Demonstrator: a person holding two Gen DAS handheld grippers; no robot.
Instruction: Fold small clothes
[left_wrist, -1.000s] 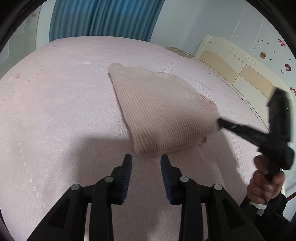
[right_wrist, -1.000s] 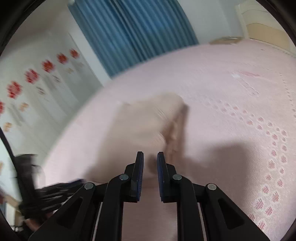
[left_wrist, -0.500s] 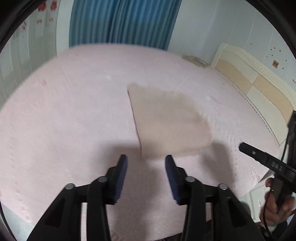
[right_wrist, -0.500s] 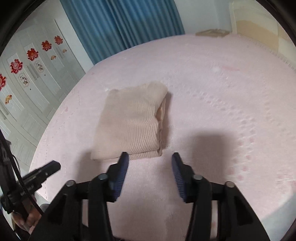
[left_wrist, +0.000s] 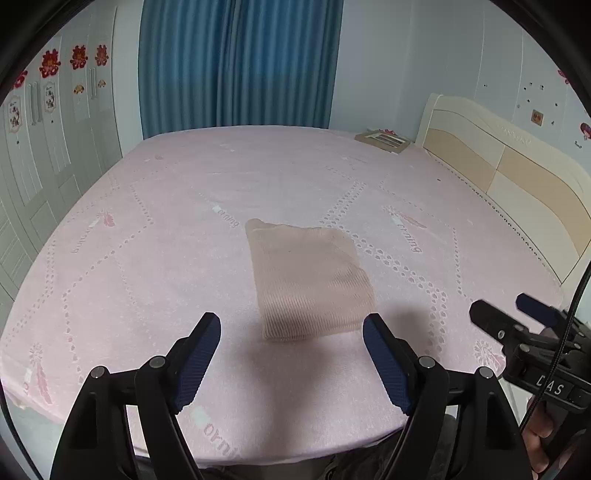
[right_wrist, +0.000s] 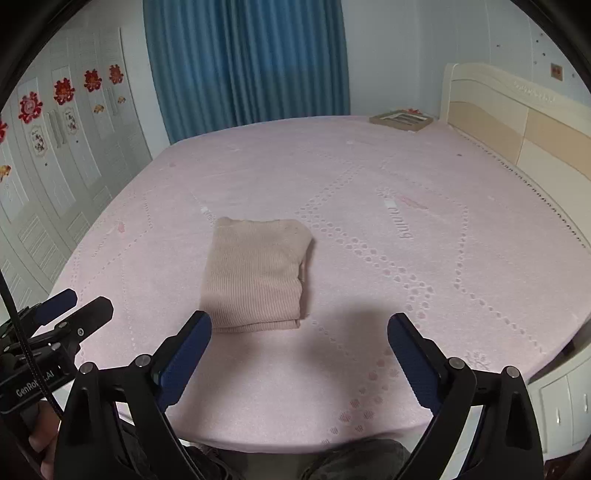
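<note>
Beige ribbed knit, folded into a thick rectangle, is the small garment (left_wrist: 308, 280) that lies flat on the pink bedspread (left_wrist: 147, 258), near the middle of the bed and a little toward the edge where I stand. Nothing touches it. My left gripper (left_wrist: 291, 354) hangs in the air above the near part of the bedspread, its jaws have just been opening and now stand wide apart, and there is only air between the blue pads (left_wrist: 197, 360); the garment is beyond them, not between them. My right gripper (right_wrist: 299, 350) is the same: the jaws have just been opening, they are spread very wide and hold nothing, and the folded garment (right_wrist: 256, 273) shows past the left finger. In the left wrist view I see my right gripper (left_wrist: 513, 319) at the right edge, apart from the cloth, with a hand (left_wrist: 539, 439) under it on the handle. A blue curtain (left_wrist: 240, 62) hangs behind the far side of the bed, a cream headboard (left_wrist: 506, 177) stands at the right, and a flat framed object (left_wrist: 384, 140) lies on the far corner of the bedspread beside the headboard.
</note>
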